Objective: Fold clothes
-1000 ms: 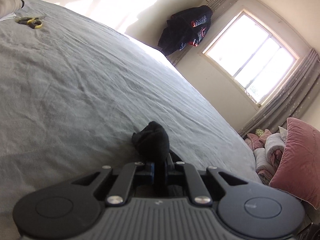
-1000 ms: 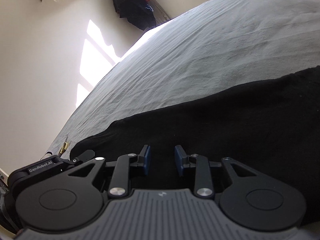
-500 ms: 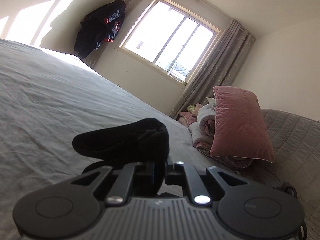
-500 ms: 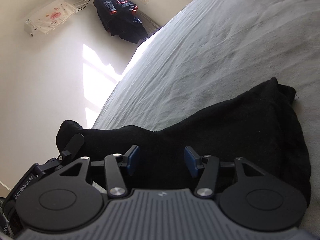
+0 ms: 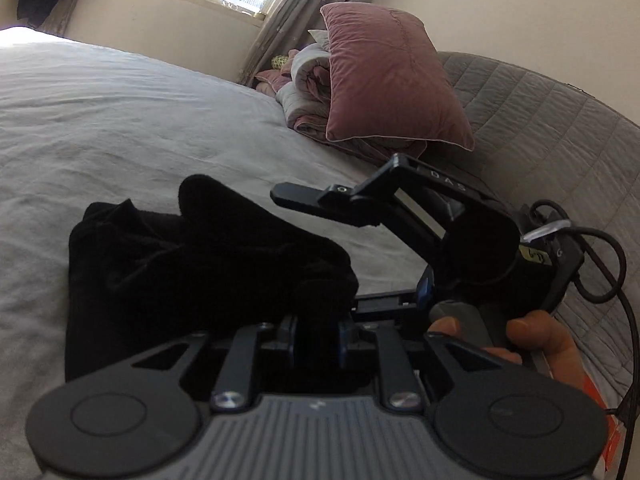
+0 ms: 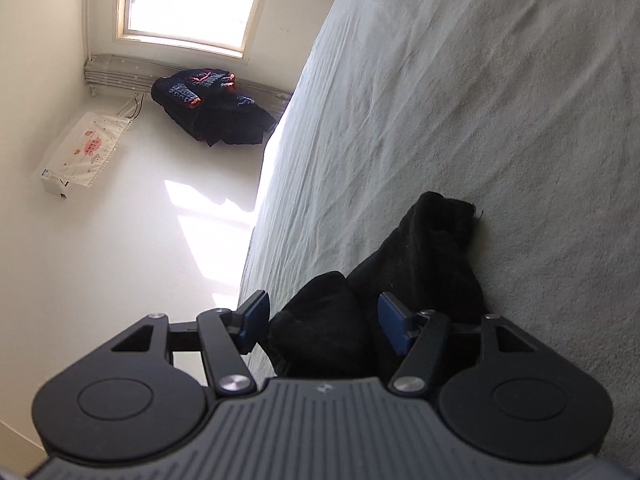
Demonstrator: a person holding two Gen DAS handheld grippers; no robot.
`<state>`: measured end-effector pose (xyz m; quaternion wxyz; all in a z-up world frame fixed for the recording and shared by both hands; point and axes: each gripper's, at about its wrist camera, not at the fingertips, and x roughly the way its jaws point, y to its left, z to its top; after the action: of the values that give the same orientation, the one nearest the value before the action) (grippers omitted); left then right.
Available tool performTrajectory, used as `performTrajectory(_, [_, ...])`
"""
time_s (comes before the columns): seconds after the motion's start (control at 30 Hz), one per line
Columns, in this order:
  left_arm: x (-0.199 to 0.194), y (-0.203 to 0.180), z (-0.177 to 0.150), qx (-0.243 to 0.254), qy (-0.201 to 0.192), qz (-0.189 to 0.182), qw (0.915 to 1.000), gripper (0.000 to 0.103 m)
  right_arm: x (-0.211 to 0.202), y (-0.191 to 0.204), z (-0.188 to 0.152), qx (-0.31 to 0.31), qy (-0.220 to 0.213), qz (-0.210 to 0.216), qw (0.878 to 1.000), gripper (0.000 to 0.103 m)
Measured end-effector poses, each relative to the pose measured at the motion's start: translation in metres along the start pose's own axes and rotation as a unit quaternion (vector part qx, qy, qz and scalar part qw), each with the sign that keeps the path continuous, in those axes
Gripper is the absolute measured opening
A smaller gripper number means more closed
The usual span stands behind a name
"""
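Note:
A black garment (image 5: 192,264) lies bunched in a narrow heap on the grey bed sheet (image 5: 120,128). My left gripper (image 5: 318,340) has a thick fold of it filling the gap between its blue pads, and its jaws are opening. In the right wrist view the same black garment (image 6: 424,268) runs away from my right gripper (image 6: 325,320). Those jaws are opening wide, with a hump of cloth between them that stands clear of the left pad (image 6: 254,316). A person's hand (image 5: 532,340) grips the right gripper's handle close beside my left gripper.
A pink pillow (image 5: 392,80) leans on rolled bedding (image 5: 304,76) against a quilted grey headboard (image 5: 552,128). A black cable (image 5: 608,264) loops off the right gripper. A dark jacket (image 6: 216,108) hangs below the window (image 6: 188,0). Bare sheet (image 6: 480,100) stretches beyond the garment.
Both grippers have swung and rolled across the bed. The garment, spread wide before, is now gathered into a narrow heap. The right jaws have widened, and the left jaws have parted a little.

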<state>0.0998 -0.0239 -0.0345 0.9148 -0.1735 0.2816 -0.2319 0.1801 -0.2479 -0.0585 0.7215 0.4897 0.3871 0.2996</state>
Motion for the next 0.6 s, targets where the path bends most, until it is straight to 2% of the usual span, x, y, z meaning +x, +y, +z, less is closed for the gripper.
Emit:
performTrajectory(0.07, [-0.004, -0.002, 0.0, 0.012, 0.0, -0.021, 0.9997, 0.041, 0.0, 0.0, -0.001, 0.001, 0.005, -0.001, 1.0, 0.065])
performTrajectory(0.17, [-0.017, -0.003, 0.004, 0.025, -0.008, -0.055, 0.9982, 0.05, 0.003, 0.007, -0.003, 0.005, 0.003, 0.0, 1.0, 0.066])
performTrajectory(0.3, [-0.031, 0.01, 0.009, 0.014, -0.003, -0.056, 0.9983, 0.054, 0.005, 0.012, 0.0, 0.01, -0.001, 0.002, 1.0, 0.066])
performTrajectory(0.4, [-0.035, 0.028, 0.01, 0.004, -0.006, -0.029, 0.9995, 0.054, 0.005, 0.013, 0.002, 0.007, 0.001, 0.003, 1.0, 0.066])
performTrajectory(0.47, [-0.033, 0.041, 0.014, -0.017, -0.011, -0.024, 0.9995, 0.054, 0.006, 0.014, 0.004, 0.004, 0.0, 0.002, 1.0, 0.066])
performTrajectory(0.6, [-0.013, 0.054, 0.034, -0.057, -0.023, -0.057, 0.9965, 0.054, 0.004, 0.011, 0.005, 0.002, -0.003, 0.001, 1.0, 0.066])
